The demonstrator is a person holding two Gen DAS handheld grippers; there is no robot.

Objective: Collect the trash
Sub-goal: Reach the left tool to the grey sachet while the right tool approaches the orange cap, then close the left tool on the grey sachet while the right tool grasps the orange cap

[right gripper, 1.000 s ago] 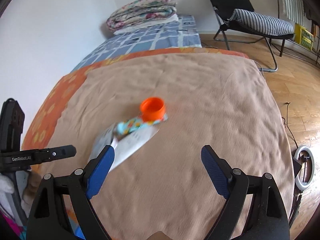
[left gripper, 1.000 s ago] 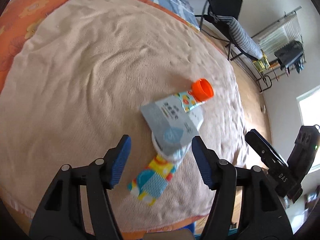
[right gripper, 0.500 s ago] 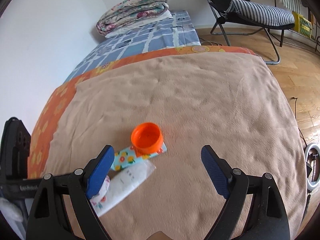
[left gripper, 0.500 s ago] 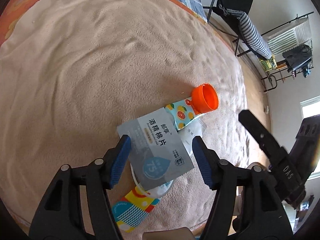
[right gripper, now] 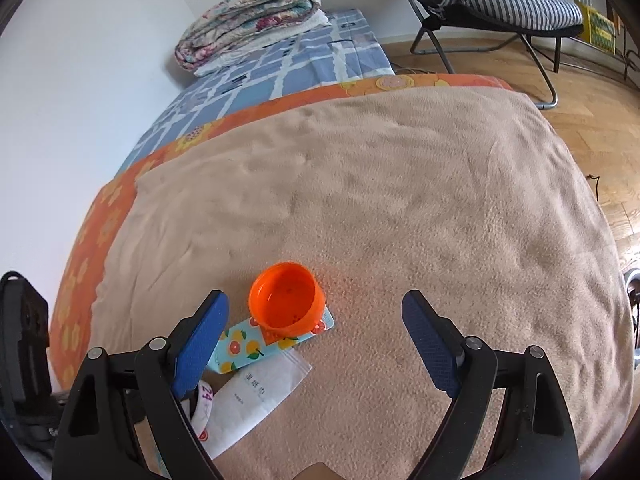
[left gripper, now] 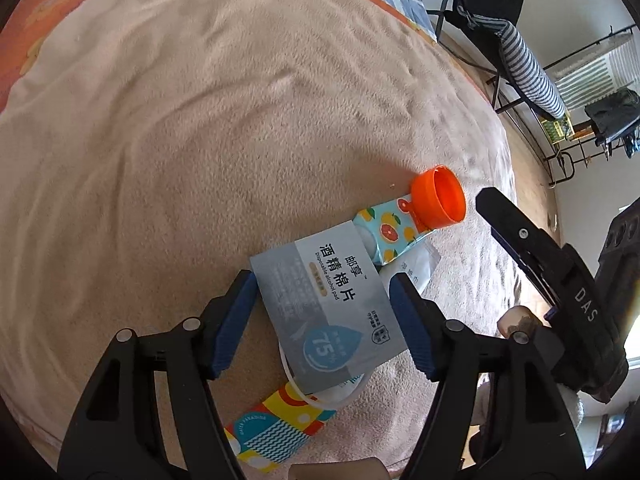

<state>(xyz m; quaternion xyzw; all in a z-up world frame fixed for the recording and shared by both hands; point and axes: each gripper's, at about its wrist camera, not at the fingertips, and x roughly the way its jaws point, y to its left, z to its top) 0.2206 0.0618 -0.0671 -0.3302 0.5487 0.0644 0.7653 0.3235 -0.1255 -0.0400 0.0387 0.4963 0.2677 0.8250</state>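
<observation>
A pile of trash lies on a tan blanket [left gripper: 200, 120]. A grey alcohol-pad packet [left gripper: 332, 304] lies on top, between the fingers of my open left gripper [left gripper: 324, 304]. Under it are a white ring lid [left gripper: 320, 394] and a colourful striped wrapper [left gripper: 276, 428]. An orange cap [left gripper: 438, 200] rests on a fruit-print packet [left gripper: 388, 232], with a white sachet [left gripper: 416, 264] beside it. My open right gripper [right gripper: 314, 332] hovers just short of the orange cap [right gripper: 286, 300], the fruit-print packet [right gripper: 248, 346] and the white sachet [right gripper: 256, 396].
The blanket [right gripper: 400, 200] covers an orange flowered sheet [right gripper: 80, 264] and a blue checked mattress [right gripper: 280, 68] with a folded quilt [right gripper: 252, 12]. A black folding chair [right gripper: 500, 4] stands on the wooden floor. A drying rack [left gripper: 592, 80] is at the far right.
Both grippers have moved in closer to the trash pile. The grey packet now sits between the left fingers, and the orange cap is nearer the right gripper.
</observation>
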